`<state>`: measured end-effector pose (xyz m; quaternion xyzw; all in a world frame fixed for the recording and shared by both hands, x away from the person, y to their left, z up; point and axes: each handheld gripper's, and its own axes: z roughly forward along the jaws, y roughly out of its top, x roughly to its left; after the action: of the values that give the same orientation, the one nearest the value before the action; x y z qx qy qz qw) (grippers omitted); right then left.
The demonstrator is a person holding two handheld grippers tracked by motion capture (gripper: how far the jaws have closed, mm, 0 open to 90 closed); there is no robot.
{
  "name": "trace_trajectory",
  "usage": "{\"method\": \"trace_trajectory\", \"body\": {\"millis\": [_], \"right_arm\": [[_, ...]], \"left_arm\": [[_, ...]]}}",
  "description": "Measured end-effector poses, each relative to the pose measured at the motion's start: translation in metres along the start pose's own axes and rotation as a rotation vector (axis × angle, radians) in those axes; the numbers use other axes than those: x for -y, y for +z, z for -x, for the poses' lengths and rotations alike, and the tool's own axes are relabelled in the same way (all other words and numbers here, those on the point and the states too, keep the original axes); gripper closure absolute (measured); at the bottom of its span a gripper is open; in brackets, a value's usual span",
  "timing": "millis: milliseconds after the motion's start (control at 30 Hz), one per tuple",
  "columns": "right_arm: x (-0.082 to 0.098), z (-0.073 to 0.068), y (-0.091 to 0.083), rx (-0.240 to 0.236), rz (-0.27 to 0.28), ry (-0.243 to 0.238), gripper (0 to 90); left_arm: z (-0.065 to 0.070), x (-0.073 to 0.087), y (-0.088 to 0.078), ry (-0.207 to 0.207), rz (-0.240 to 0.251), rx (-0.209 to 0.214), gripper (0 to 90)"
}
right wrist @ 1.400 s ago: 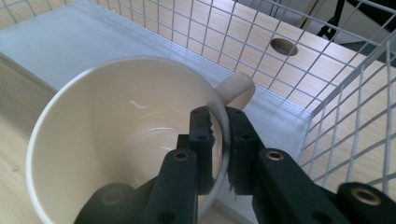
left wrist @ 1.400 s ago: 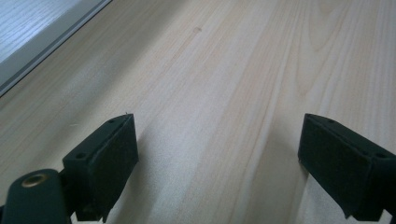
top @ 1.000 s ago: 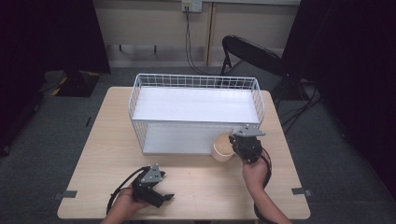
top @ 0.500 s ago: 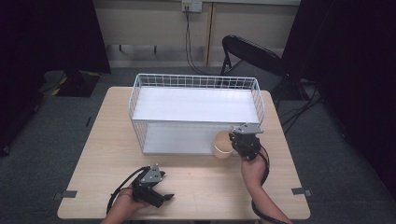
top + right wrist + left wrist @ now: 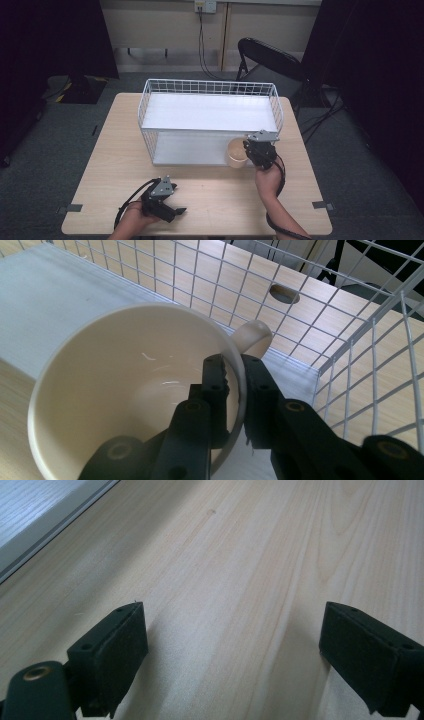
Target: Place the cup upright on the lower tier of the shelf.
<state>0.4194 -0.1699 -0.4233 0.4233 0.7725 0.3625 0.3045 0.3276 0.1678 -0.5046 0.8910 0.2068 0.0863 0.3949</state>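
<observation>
A cream mug hangs at the front right corner of the white wire basket, just outside its front wall. My right gripper is shut on the mug's rim, one jaw inside the cup and one outside, next to the handle. My left gripper rests low over the bare wooden table near its front edge, jaws wide open with nothing between them.
The basket's white floor panel holds nothing. A black folding chair stands behind the table's far right corner. Cables trail from both grippers toward the table's front edge.
The right gripper with the mug has shifted slightly. The left gripper has stayed put.
</observation>
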Motion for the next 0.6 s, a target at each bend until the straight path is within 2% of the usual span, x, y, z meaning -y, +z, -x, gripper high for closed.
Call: {"method": "trace_trajectory", "body": {"millis": [233, 367, 600], "right_arm": [[-0.0011, 0.0007, 0.0034, 0.006, 0.007, 0.015, 81.4], [-0.0021, 0.0019, 0.004, 0.008, 0.013, 0.028, 78.8], [-0.0053, 0.0017, 0.0027, 0.018, 0.024, 0.02, 72.0]], "left_arm": [[0.0, 0.0, 0.0, 0.0, 0.0, 0.0, 11.6], [0.0, 0.0, 0.0, 0.0, 0.0, 0.0, 11.6], [0.0, 0.0, 0.0, 0.0, 0.0, 0.0, 11.6]]}}
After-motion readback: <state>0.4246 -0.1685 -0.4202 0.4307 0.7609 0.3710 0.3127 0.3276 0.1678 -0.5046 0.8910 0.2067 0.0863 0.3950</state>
